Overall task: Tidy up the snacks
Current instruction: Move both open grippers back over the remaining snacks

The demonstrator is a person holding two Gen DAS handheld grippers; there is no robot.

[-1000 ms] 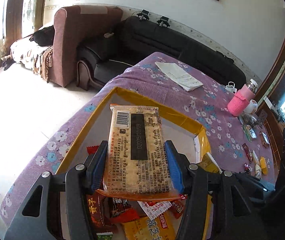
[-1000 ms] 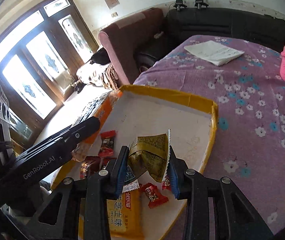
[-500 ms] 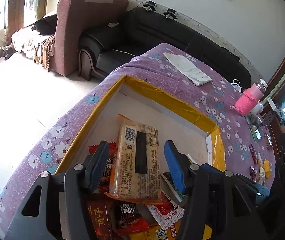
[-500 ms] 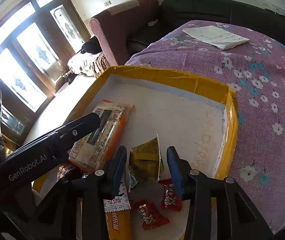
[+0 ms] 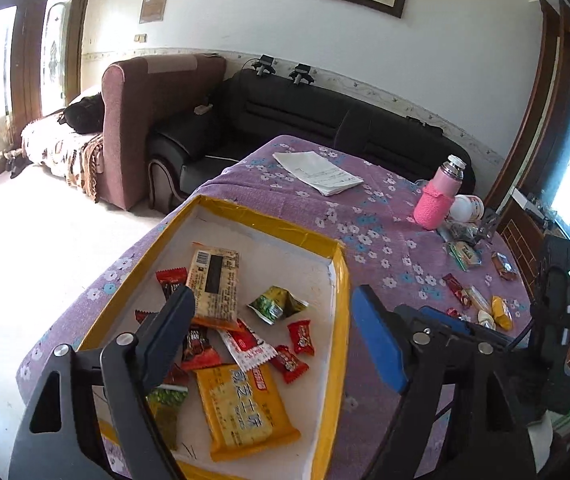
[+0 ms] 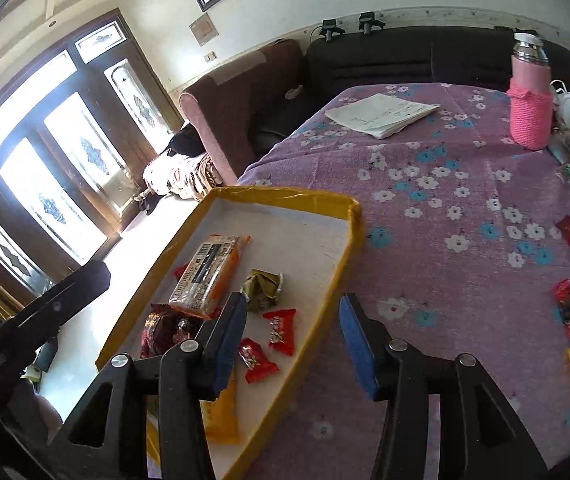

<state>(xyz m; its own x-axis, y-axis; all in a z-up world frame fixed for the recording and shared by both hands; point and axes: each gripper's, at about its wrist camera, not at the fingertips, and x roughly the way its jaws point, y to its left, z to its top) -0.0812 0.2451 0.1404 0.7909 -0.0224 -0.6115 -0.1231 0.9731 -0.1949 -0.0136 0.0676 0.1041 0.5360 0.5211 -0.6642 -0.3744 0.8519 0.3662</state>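
A white tray with a yellow rim (image 5: 341, 280) lies on the purple flowered tablecloth and holds several snacks. Among them are a long cracker pack (image 5: 215, 284), a crumpled green-gold packet (image 5: 277, 304), a yellow pack (image 5: 241, 404) and red candies (image 5: 300, 336). My left gripper (image 5: 272, 296) hovers above the tray's near end, its jaws opening with nothing between them. My right gripper (image 6: 293, 302) hangs over the tray's right rim (image 6: 285, 193), its jaws also opening and empty. The cracker pack (image 6: 207, 276) and green-gold packet (image 6: 263, 286) lie just beyond it.
Several loose snacks (image 6: 569, 308) are scattered on the cloth to the right (image 5: 465, 296). A pink bottle (image 5: 437, 200) and folded papers (image 5: 319, 172) stand farther back. A black sofa and a maroon armchair lie beyond the table. The left gripper's body (image 6: 45, 312) shows at the left.
The left gripper let go of the cracker pack and the right let go of the green-gold packet. Both now lie in the tray. Both grippers opened wider and drew back and up.
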